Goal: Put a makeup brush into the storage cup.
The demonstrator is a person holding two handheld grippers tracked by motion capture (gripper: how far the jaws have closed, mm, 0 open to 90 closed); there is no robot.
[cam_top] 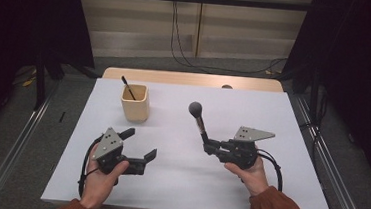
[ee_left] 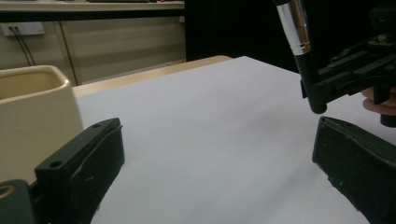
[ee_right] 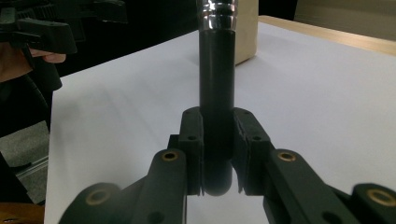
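Your right claw (cam_top: 209, 147) clamps the matte black handle of a makeup brush (cam_top: 198, 119), its pads pressed flat on either side of the round shaft. A polished chrome ferrule sits above the grip, topped by a dark, rounded, fluffy head that tilts up and away over the smooth white surface (cam_top: 247, 189). Your left claw (cam_top: 139, 144) stands wide open and holds nothing, its blocky black jaws well apart. Just beyond it stands a cream, square-sided cup (cam_top: 135, 103) with rounded corners, a thin dark stick (cam_top: 128, 87) leaning inside.
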